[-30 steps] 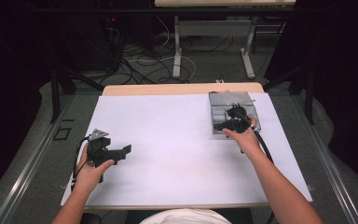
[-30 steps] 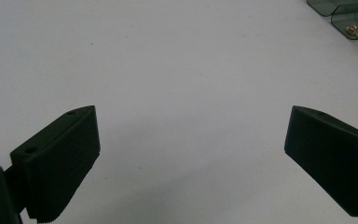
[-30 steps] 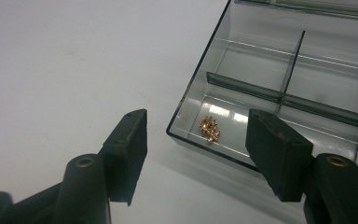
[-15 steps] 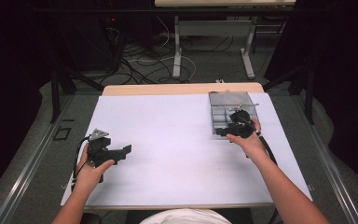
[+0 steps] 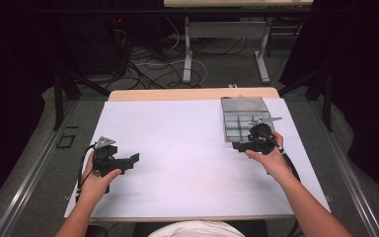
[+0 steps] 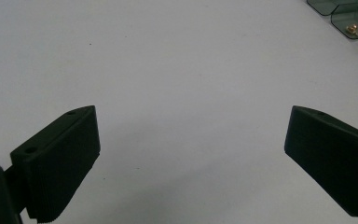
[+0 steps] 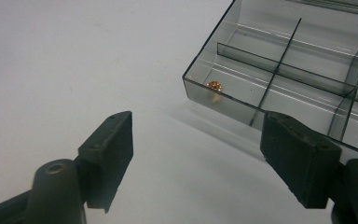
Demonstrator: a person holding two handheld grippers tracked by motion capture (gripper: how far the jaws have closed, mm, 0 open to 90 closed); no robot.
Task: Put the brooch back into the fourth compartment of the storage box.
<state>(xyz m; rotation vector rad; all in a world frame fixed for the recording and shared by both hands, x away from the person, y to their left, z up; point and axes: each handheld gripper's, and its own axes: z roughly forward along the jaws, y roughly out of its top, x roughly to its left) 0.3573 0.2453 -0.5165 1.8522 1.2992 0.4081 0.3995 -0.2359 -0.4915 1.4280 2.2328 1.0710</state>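
Observation:
A clear plastic compartment box (image 5: 242,121) sits at the far right of the white table top (image 5: 187,143). In the right gripper view the box (image 7: 289,70) has a small brass piece (image 7: 214,86) in its nearest corner compartment. My right gripper (image 5: 240,145) hovers just in front of the box's near-left corner, and its jaws (image 7: 196,144) stand open and empty. My left gripper (image 5: 132,160) rests low at the near left, pointing right. It is open (image 6: 191,140) over bare white surface, with the box corner (image 6: 349,11) and the brass piece (image 6: 352,29) far off.
Some small metal parts (image 5: 262,120) lie in the box's far compartments. The wooden table edge (image 5: 192,94) runs along the back. Beyond it are a floor with cables (image 5: 143,64) and table legs (image 5: 187,49).
My right gripper has drawn back from over the box toward the near left and now sits in front of its corner. The left gripper has stayed put.

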